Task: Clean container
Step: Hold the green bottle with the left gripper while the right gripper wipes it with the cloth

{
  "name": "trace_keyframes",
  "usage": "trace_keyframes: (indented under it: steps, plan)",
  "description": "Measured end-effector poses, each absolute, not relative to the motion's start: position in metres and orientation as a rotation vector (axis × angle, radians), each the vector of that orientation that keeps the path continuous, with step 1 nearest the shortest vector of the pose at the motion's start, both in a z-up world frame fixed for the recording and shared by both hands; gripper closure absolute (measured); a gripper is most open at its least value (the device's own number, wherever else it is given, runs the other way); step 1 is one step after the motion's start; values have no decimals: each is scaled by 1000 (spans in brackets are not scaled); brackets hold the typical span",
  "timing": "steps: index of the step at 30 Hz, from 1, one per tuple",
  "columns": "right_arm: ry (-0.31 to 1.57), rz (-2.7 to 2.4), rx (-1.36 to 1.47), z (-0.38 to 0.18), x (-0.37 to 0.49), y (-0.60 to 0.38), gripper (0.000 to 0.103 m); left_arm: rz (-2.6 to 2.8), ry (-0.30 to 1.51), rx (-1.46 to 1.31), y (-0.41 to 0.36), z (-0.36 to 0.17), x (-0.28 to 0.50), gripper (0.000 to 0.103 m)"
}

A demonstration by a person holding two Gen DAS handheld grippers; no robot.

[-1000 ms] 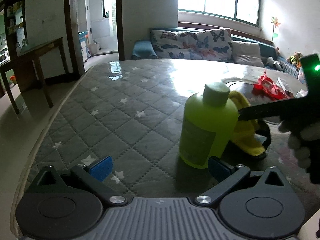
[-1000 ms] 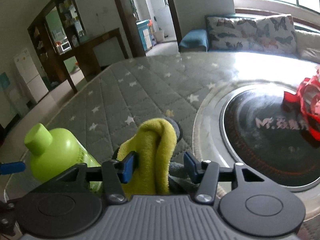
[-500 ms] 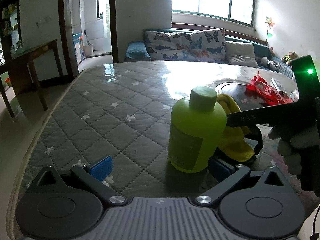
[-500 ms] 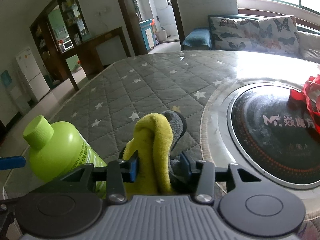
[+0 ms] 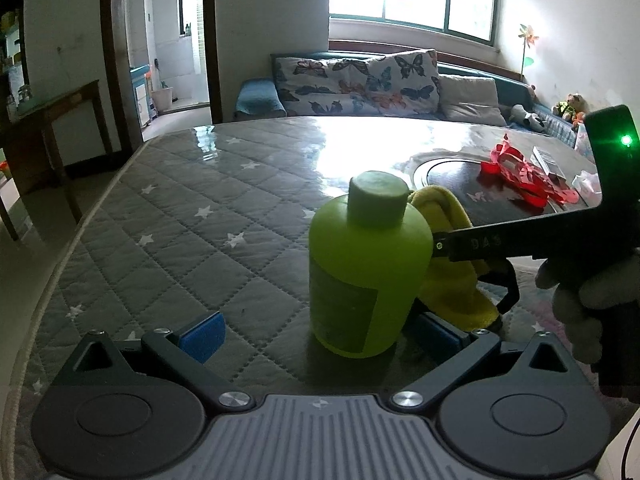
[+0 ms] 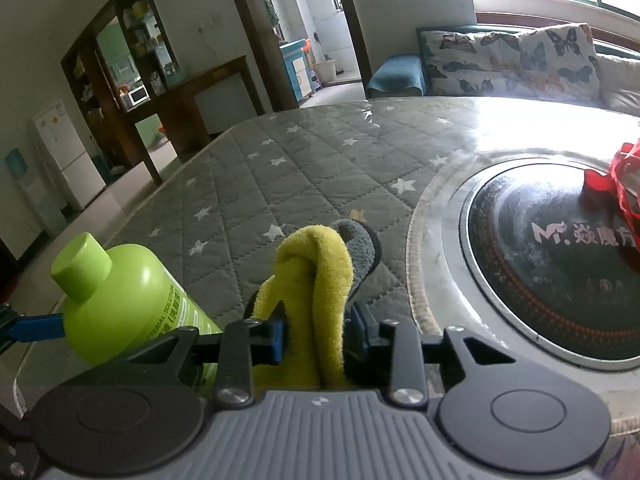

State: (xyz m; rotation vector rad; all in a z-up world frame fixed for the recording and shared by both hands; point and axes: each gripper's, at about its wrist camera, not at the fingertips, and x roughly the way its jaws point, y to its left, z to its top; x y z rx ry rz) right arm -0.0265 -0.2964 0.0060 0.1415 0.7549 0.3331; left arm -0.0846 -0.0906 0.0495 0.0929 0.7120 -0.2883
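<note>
1. Spreading wide at the bottom of the left wrist view: left gripper [image 5: 320,332], blue rubber pads [image 5: 202,334] far apart on black linkages, ribbed grey housing below.
2. Standing upright between those spread fingers, nearer the right-hand pad, whether touching it or not being impossible to tell: lime-green bottle [image 5: 366,276], smooth rounded plastic, flat cylindrical cap, darker rectangular label on its front.
3. Pinching a yellow cloth [image 6: 316,300] tightly in the right wrist view: right gripper [image 6: 316,336], blue pads pressing into the fluffy folded terry from both sides, a grey layer of cloth curling behind the yellow.
4. Hanging just beside the bottle and behind it in the left wrist view, apparently brushing its shoulder: the same cloth [image 5: 452,280], draping down toward the table.
5. Reaching in level from the right with a long black finger, gripped by a pale gloved hand [image 5: 580,304], green light glowing on the upright body.
6. Lying under everything: quilted grey table cover [image 5: 180,220], diamond-stitched, dotted with white stars, glossy under a clear sheet.
7. Sitting farther right: round black glass hotplate [image 6: 560,276] ringed in metal, red crinkled wrapper [image 6: 624,184] lying on it.
8. Lining the far wall: sofa with butterfly-print cushions [image 5: 360,84].
</note>
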Motion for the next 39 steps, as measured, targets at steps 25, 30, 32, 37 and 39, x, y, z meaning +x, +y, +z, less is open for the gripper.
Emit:
trace_keyframes:
  steps: [25,30,32,37,39]
  plan:
    - [758,360,230,17,-41,-308,77,-264,797,136,-109,33,-81,0]
    - [701,394,300,38,-47,-318,78,-263,790,140,-110,35,-80,0]
    - [669,414,338,50,-49,-323,78,-263,789,138,-108,35,-79,0]
    - [604,488,436,73,-49,-329,78,-261,786,131,-105,35,-75,0]
    - [602,503,434,74,-45,-325,78,-264,781,130,-107,35,-76,0]
